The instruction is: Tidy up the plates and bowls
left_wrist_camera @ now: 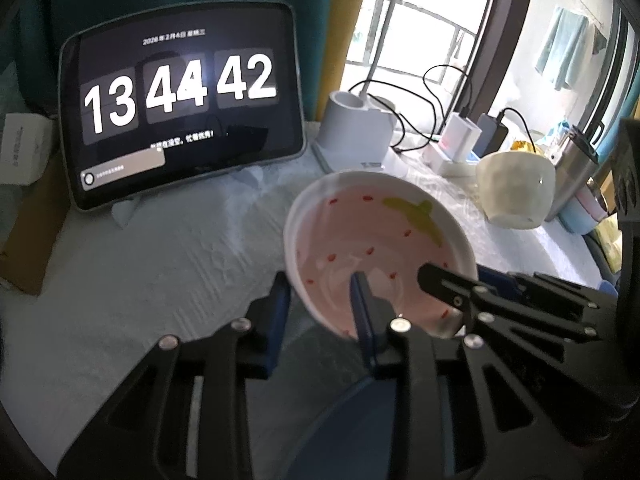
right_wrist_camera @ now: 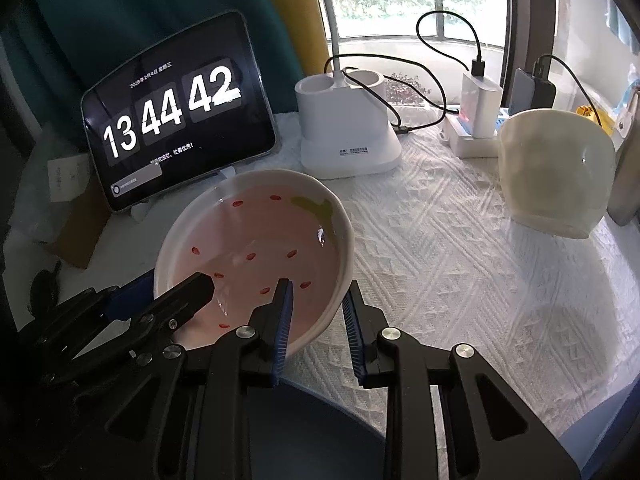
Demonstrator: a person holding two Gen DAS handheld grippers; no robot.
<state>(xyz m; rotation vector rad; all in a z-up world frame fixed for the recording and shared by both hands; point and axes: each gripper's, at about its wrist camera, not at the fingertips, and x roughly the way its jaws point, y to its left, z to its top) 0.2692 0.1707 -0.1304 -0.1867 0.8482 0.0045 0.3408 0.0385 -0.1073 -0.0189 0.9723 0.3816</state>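
Note:
A pink bowl with red seed marks and a green leaf [left_wrist_camera: 380, 240] [right_wrist_camera: 256, 240] rests on the white tablecloth. My left gripper [left_wrist_camera: 320, 304] [right_wrist_camera: 160, 292] straddles its left rim, with one finger inside and one outside. My right gripper [right_wrist_camera: 318, 308] [left_wrist_camera: 468, 280] straddles the right rim the same way. On each, the outer pad lies at the wall, while a strip of pink shows between the inner pad and the rim. A dark blue plate [right_wrist_camera: 312, 420] [left_wrist_camera: 340, 420] lies just in front of the bowl, under the grippers. A cream bowl [right_wrist_camera: 556, 172] [left_wrist_camera: 516, 188] stands at the right.
A tablet showing a clock [right_wrist_camera: 180, 116] leans at the back left. Behind the bowl are a white lamp base [right_wrist_camera: 348, 128] and chargers with black cables [right_wrist_camera: 480, 108]. A steel tumbler [left_wrist_camera: 576, 168] stands far right and a cardboard box [right_wrist_camera: 76, 224] far left.

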